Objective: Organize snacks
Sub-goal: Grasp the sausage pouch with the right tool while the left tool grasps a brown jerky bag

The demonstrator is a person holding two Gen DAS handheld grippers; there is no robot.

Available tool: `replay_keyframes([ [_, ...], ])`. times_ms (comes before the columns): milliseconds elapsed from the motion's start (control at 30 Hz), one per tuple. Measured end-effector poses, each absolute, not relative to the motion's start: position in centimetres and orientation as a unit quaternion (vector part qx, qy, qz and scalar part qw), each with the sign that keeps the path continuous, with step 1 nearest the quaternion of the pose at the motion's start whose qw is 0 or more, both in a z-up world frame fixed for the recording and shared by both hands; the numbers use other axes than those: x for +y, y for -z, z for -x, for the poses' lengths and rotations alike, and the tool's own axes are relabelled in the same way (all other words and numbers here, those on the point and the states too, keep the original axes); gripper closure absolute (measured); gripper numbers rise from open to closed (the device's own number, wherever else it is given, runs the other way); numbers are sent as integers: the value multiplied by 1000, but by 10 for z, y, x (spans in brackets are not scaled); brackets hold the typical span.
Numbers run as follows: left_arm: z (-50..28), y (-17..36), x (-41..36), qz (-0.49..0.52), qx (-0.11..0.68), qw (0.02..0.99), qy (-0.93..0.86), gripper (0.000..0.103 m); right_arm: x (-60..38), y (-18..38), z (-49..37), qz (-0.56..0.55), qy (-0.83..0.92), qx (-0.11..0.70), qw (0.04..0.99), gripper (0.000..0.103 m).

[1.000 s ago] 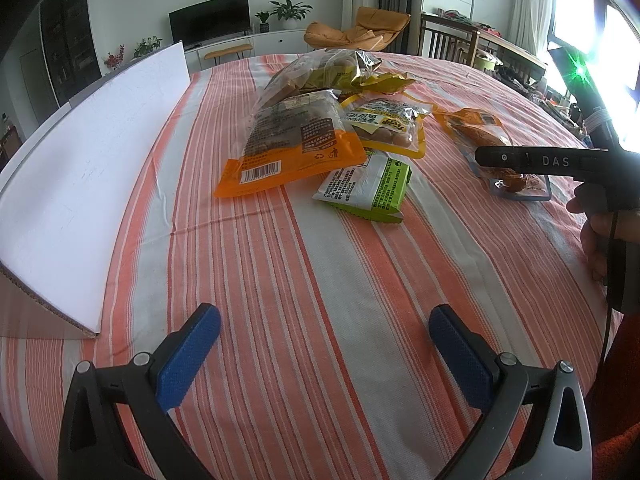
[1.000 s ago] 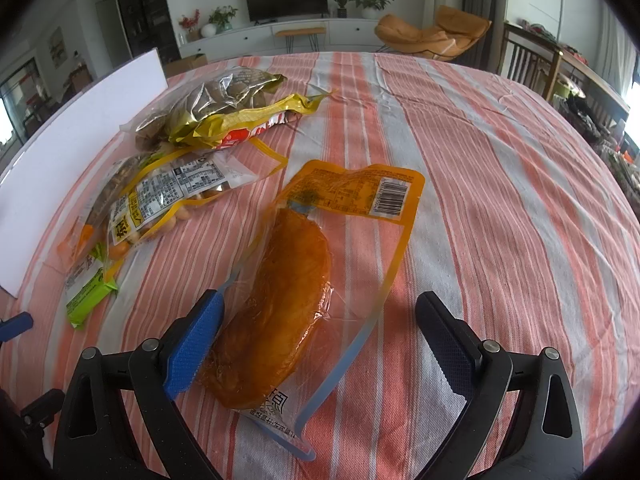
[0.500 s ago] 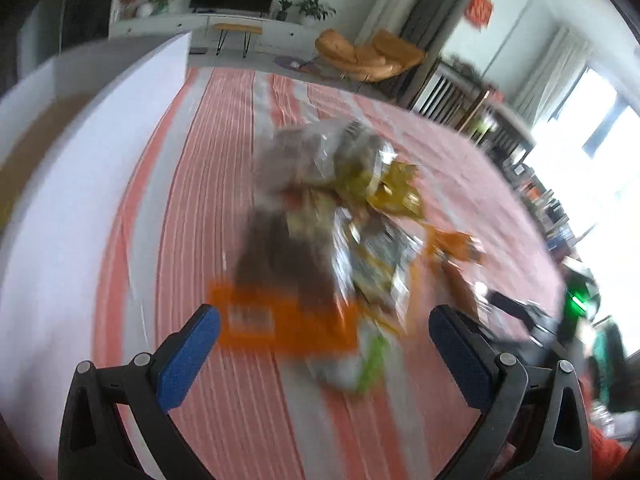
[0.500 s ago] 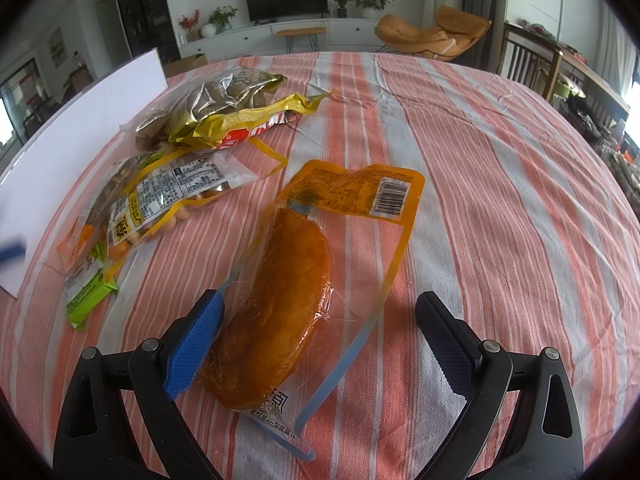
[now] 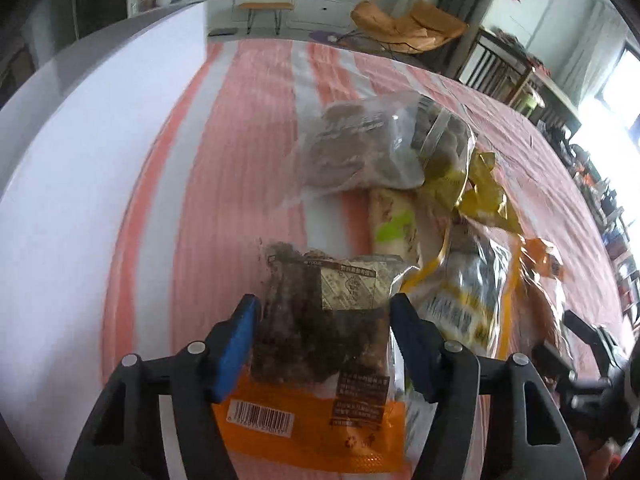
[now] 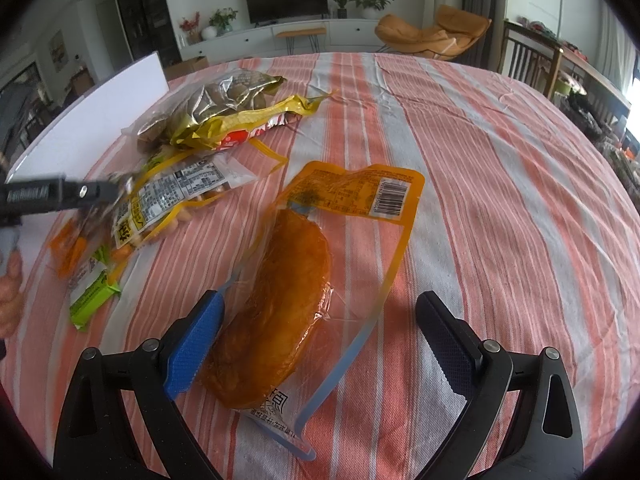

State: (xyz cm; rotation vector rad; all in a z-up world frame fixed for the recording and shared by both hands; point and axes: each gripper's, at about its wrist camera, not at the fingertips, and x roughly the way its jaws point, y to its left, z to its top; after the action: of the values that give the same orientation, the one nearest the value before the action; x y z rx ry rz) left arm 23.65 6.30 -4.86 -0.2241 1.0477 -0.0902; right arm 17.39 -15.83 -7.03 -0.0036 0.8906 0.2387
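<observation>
Left gripper (image 5: 325, 322) jaws closing round orange-bottomed snack bag (image 5: 320, 364), contact unclear, right gripper (image 6: 320, 344) wide open.

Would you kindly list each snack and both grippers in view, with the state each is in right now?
left gripper: jaws just closing on the orange-bottomed snack bag, pads against its sides.
right gripper: open, straddling the sealed orange pouch, not gripping.
sealed orange pouch: flat on the striped tablecloth.
gold-trimmed bag: lying crumpled.
green packet: lying flat.
yellow-edged bag: lying flat.
</observation>
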Motion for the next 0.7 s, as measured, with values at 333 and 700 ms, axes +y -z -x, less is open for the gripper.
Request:
replay_keyframes([
  [333, -150, 40, 90, 173, 437, 881, 53, 39, -197, 22, -195, -148, -157, 503, 837, 8],
  [700, -105, 35, 70, 141, 420, 892, 92, 38, -116, 62, -234, 28, -81, 652, 754, 25],
])
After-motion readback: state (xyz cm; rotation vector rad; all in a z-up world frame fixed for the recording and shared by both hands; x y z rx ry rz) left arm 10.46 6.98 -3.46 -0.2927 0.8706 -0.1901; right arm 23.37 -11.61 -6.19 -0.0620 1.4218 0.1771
